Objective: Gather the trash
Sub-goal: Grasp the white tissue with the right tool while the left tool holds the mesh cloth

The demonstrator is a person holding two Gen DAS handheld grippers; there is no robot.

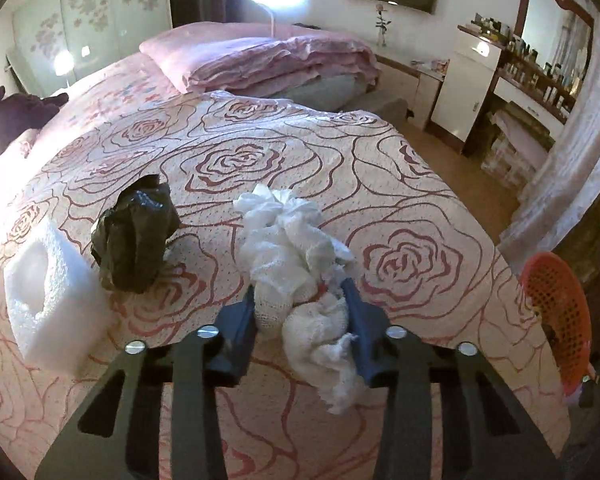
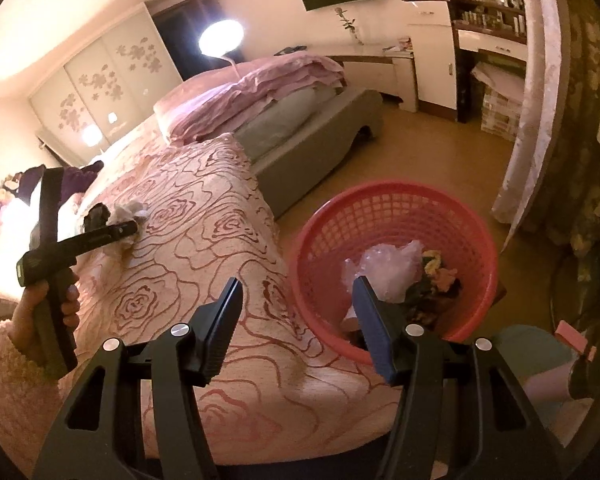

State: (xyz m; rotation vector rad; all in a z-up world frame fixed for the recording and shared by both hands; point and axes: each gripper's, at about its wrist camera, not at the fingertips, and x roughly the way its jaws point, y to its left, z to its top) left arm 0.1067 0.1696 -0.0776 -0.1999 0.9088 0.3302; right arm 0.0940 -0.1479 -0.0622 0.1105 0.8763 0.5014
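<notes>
on the bed (image 1: 260, 152), left gripper (image 1: 300, 304) fingers grip the white crumpled cloth (image 1: 296, 256), a pickup in hand; next it must carry to the red basket (image 2: 392, 216) beside the bed, where right gripper (image 2: 296, 320) waits wide and empty.

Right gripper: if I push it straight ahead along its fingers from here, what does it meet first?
Probably the red basket. The right gripper is open and empty above the bedspread's edge, its right finger already overlapping the near rim. Depth is unclear, so it may pass over the rim into the trash inside.
</notes>
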